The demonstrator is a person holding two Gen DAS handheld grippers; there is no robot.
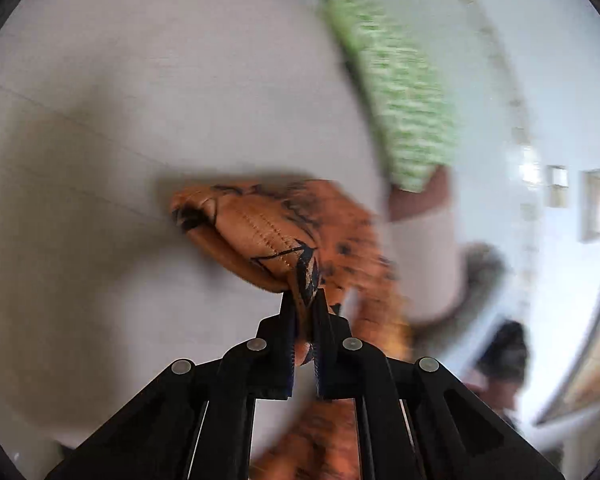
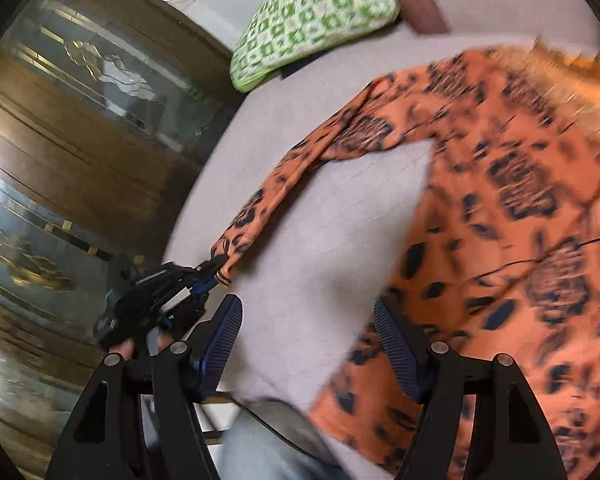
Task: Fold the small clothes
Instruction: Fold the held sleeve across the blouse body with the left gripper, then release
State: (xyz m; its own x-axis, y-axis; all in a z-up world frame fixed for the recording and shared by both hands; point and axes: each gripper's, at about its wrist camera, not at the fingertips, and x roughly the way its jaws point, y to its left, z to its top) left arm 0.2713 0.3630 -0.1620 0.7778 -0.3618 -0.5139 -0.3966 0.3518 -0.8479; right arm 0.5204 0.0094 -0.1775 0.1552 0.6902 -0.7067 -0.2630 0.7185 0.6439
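Note:
An orange garment with a dark blue print (image 2: pixel 512 216) lies spread on a pale grey surface (image 2: pixel 340 240). Its long sleeve (image 2: pixel 284 184) stretches out to the left. My left gripper (image 1: pixel 303 300) is shut on the sleeve cuff (image 1: pixel 260 232) and holds it above the surface; it also shows in the right wrist view (image 2: pixel 212 268), pinching the cuff end. My right gripper (image 2: pixel 308 340) is open and empty, hovering above the surface just left of the garment's lower body.
A green and white patterned pillow (image 2: pixel 312 16) lies at the far end of the surface, also blurred in the left wrist view (image 1: pixel 400 92). A dark wooden cabinet with glass panels (image 2: pixel 80 140) stands along the left edge. A person's jeans (image 2: pixel 268 440) show below.

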